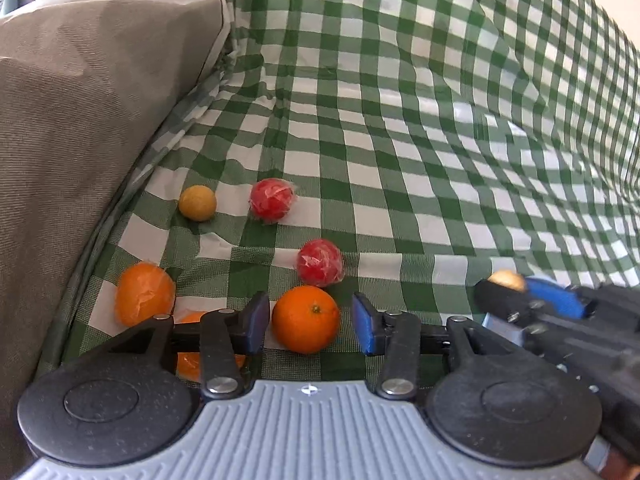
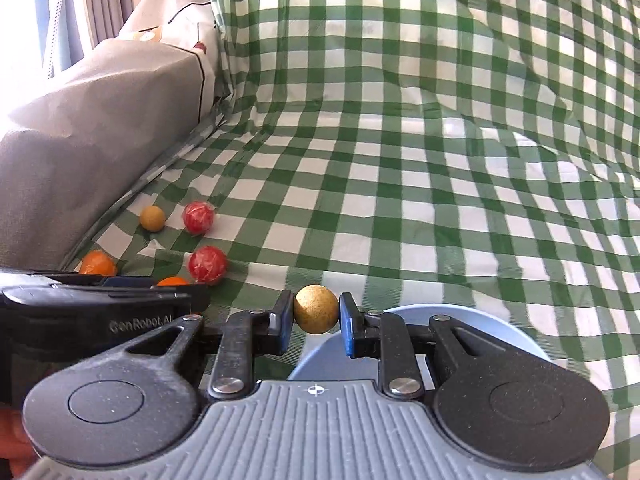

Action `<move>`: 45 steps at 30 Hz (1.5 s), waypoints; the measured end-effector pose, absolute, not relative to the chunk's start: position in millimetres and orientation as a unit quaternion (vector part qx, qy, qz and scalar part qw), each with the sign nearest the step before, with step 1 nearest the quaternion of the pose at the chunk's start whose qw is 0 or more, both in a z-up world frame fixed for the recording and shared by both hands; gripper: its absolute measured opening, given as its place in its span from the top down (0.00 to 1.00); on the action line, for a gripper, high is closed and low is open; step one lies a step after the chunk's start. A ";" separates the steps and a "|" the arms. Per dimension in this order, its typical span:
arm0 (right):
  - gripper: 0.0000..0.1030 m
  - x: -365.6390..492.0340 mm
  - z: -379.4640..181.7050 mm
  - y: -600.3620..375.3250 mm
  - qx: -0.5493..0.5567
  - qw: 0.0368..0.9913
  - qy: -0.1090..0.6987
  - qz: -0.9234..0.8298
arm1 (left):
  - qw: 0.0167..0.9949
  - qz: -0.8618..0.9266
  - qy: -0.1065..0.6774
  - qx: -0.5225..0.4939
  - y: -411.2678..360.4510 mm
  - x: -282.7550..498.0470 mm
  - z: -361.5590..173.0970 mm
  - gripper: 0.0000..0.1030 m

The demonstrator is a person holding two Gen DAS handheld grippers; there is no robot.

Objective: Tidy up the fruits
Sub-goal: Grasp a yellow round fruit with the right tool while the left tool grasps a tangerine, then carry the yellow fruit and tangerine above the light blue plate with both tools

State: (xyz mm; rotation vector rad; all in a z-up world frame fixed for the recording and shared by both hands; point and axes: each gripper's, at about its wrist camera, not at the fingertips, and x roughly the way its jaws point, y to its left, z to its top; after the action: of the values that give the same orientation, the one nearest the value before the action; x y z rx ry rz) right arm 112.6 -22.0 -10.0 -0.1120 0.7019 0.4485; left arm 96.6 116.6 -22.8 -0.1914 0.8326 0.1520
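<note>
My right gripper (image 2: 316, 314) is shut on a small tan ball-like fruit (image 2: 316, 309), held above a light blue plate (image 2: 460, 322). It also shows in the left wrist view (image 1: 506, 280). My left gripper (image 1: 312, 320) is open with an orange (image 1: 306, 319) between its fingers on the green checked cloth, not gripped. Two red fruits (image 1: 271, 200) (image 1: 320, 263), another tan fruit (image 1: 197, 203) and a wrapped orange (image 1: 145, 294) lie beyond. One more orange (image 1: 192, 356) is partly hidden under the left finger.
A grey cushion (image 1: 80, 128) rises along the left side, close to the fruits. The green and white checked cloth (image 2: 400, 160) covers the surface and climbs in folds at the back. The left gripper body (image 2: 92, 316) sits close to the left of my right gripper.
</note>
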 end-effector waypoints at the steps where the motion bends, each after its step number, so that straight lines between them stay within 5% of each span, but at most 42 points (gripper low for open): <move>1: 0.76 112.8 -8.3 -24.1 -0.054 0.914 0.339 0.217 | 0.907 0.076 0.405 -0.087 115.2 97.0 -23.7 0.59; 24: 0.76 81.2 74.4 -124.7 0.001 0.943 0.262 0.207 | 0.943 0.042 0.329 -0.043 77.2 58.2 46.2 0.62; 45: 0.76 79.1 44.3 -159.7 -0.009 0.942 0.283 0.179 | 0.947 -0.003 0.321 -0.026 32.4 60.2 65.4 0.62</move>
State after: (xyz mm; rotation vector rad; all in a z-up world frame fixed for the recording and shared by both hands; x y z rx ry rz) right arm 79.1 -159.7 44.3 -0.0192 0.5764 0.3641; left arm 60.2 32.4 65.4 -0.0523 0.6528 -0.0063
